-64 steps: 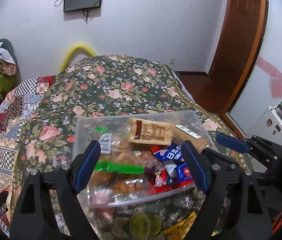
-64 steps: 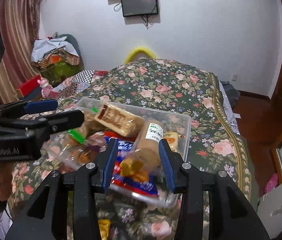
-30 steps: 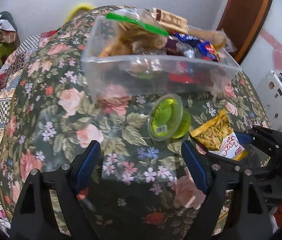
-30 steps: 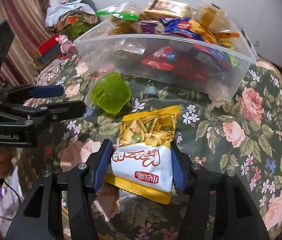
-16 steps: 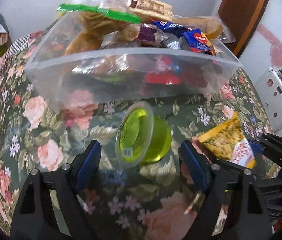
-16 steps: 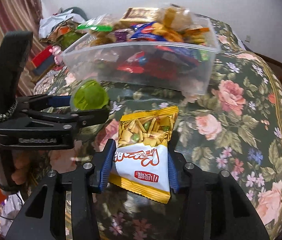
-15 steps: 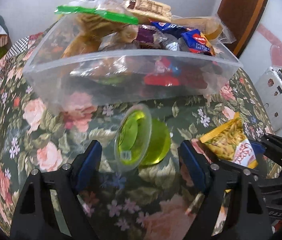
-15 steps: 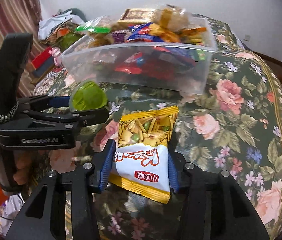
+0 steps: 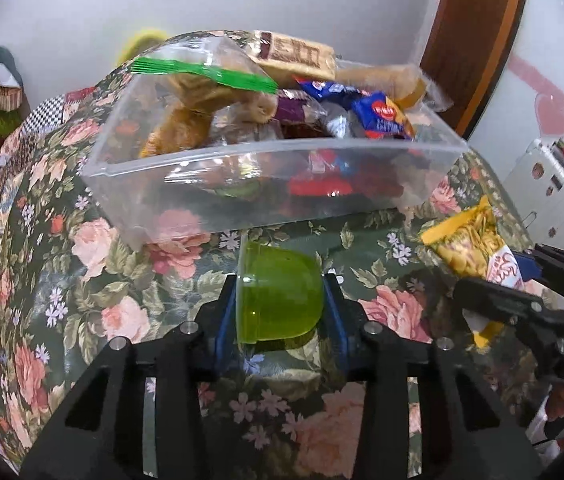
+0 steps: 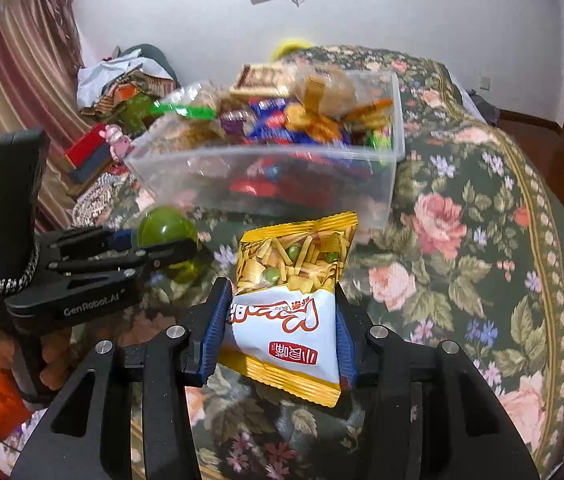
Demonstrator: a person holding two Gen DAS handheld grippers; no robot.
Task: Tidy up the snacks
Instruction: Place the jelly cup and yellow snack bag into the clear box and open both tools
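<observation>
At 12 o'clock, clear plastic bin [image 9: 273, 184] brims with snacks; left gripper [image 9: 279, 312] clamps green jelly cup [image 9: 282, 300], right gripper [image 10: 279, 328] clamps yellow-white snack packet [image 10: 290, 280]; both await binning.

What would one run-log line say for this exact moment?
left gripper: shut on green jelly cup | right gripper: shut on yellow snack packet | clear snack bin: heaped full, on floral bedspread

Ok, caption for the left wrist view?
Left gripper shut on green jelly cup before the full clear snack bin on a floral bedspread.
</observation>
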